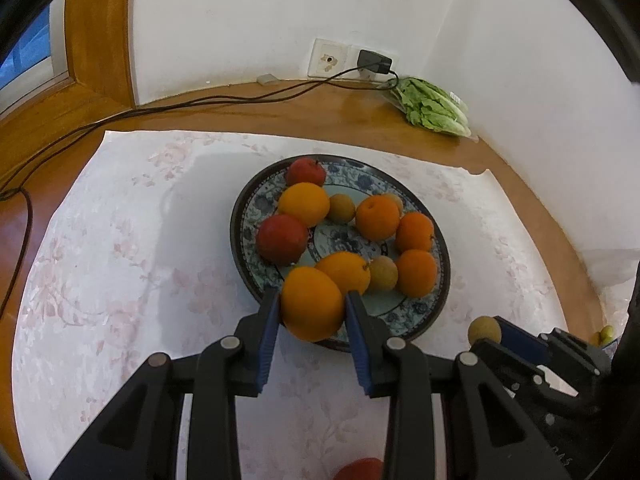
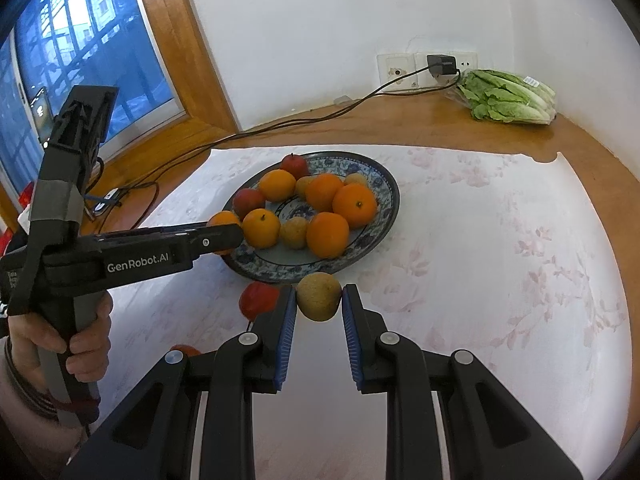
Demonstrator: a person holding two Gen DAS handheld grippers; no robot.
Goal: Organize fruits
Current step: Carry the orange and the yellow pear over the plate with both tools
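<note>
1. The plate (image 1: pixel 240 224) sat on the cloth (image 1: pixel 120 260), which lay on the table (image 1: pixel 280 108).
2. Fruits ringed the plate's inside.
3. The lettuce (image 1: pixel 434 108) lay behind the plate at two o'clock, against the wall.
4. A cable (image 1: pixel 200 102) ran along the table from twelve toward nine o'clock.

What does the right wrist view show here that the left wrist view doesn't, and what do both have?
Only the right wrist view shows the person's hand on the left gripper's handle, the window and a red fruit on the cloth beside the plate. Only the left wrist view shows the left gripper shut on an orange. Both show the plate, the lettuce and the brownish fruit in the right gripper.
</note>
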